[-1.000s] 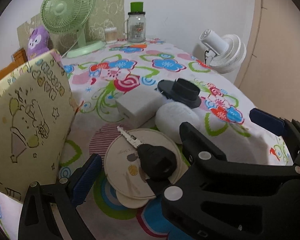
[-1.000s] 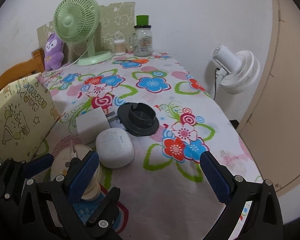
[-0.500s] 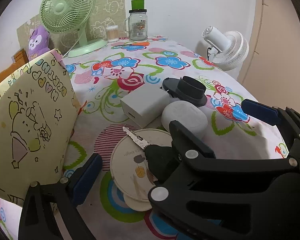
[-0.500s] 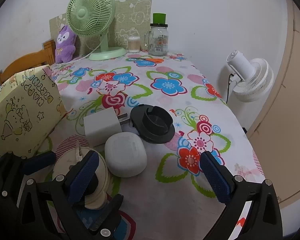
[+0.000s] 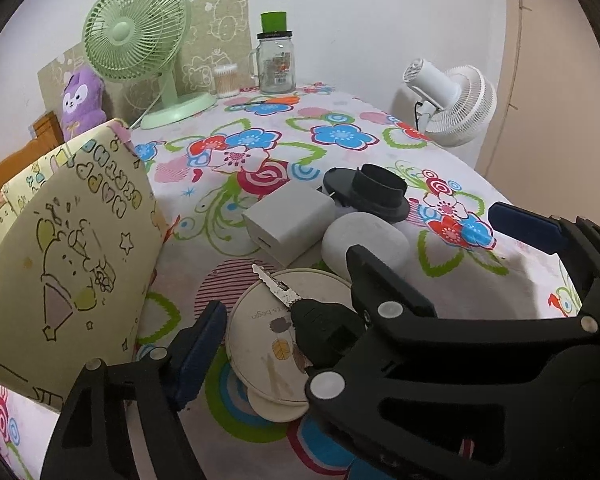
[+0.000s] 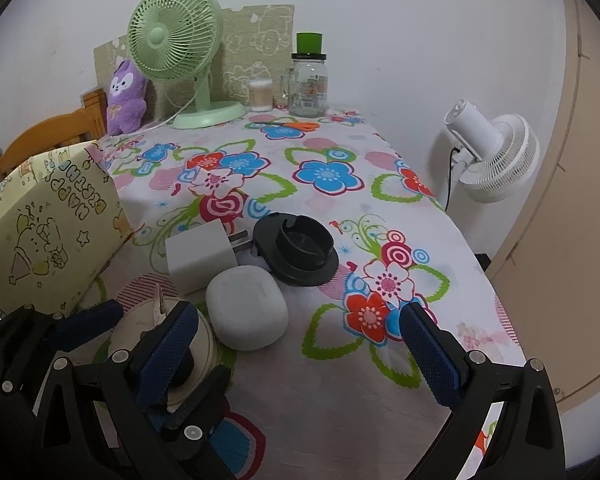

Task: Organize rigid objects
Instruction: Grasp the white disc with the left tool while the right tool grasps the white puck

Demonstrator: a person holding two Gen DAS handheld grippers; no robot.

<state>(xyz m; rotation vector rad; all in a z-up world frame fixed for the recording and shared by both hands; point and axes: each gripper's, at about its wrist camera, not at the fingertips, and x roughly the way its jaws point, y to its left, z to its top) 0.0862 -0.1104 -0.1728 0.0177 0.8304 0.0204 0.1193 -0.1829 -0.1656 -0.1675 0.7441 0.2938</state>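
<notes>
Grippers nearer | left gripper [image 5: 352,268] perhaps over key [image 5: 300,304] | right gripper [image 6: 296,344] gaping

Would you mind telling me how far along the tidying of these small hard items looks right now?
Nothing looks put away yet. The key lies on the round tin, with the white charger, white case and black holder clustered beside it. In hand: nothing; the left gripper is open around the key, the right gripper is open near the case. All items remain to sort.
</notes>
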